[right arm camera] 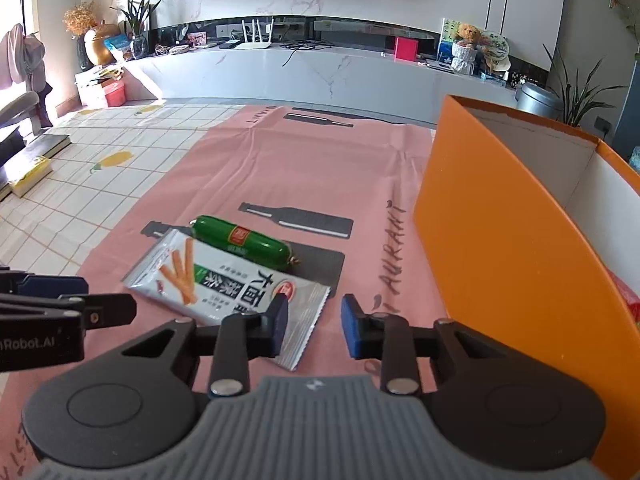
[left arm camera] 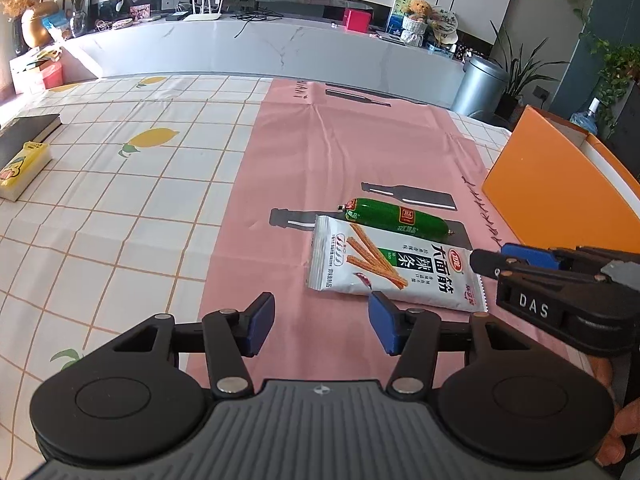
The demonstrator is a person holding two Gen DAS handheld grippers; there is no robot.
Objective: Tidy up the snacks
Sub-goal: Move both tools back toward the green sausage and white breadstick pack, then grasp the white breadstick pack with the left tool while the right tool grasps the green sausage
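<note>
Orange box (right arm camera: 500, 240) stands right of silver snack packet (right arm camera: 224, 284), green sausage (right arm camera: 244, 242).

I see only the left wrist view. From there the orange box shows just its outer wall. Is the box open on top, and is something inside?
Observer: Yes, the orange box is open on top. The right wrist view looks over its rim onto a white inner wall, and something red lies low inside at the right edge; I cannot tell what it is.
Operator: Is the right gripper open?
Observer: Yes, the right gripper is open and holds nothing. Its left pad appears over the near corner of the silver spicy-strip packet; whether it touches, I cannot tell.
Operator: Does the green sausage touch the packet?
Observer: The green sausage lies right along the packet's far edge, with no gap visible.
</note>
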